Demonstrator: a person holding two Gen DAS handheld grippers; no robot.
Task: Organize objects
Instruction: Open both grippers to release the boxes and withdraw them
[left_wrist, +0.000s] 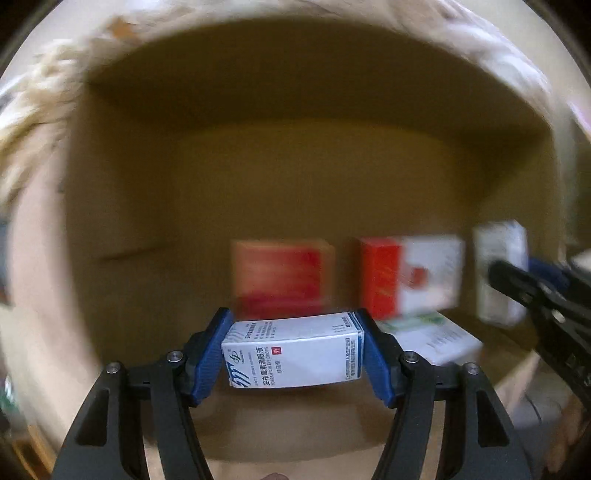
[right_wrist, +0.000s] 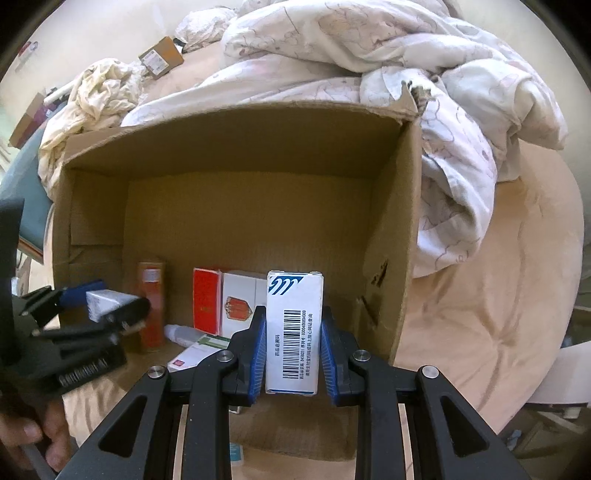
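Pinching an eye-drops box (left_wrist: 293, 352) in your left gripper (left_wrist: 295, 356) and a barcoded box (right_wrist: 293, 332) in your right gripper (right_wrist: 293, 360), you've stocked the cardboard box (right_wrist: 229, 206) partly; both remain unplaced.

- The left black two-finger gripper with blue pads (left_wrist: 293, 350) clamps a white eye-drop carton (left_wrist: 295, 352) sideways, low inside the brown cardboard box (right_wrist: 258, 147).
- The right black two-finger gripper with blue pads (right_wrist: 293, 347) clamps an upright white barcoded carton (right_wrist: 294, 332) at that box's near right.

A peach-sheeted bed (right_wrist: 491, 314) carries an open cardboard box (right_wrist: 400, 229), a crumpled white duvet (right_wrist: 369, 48) and a small brown parcel (right_wrist: 161, 57).
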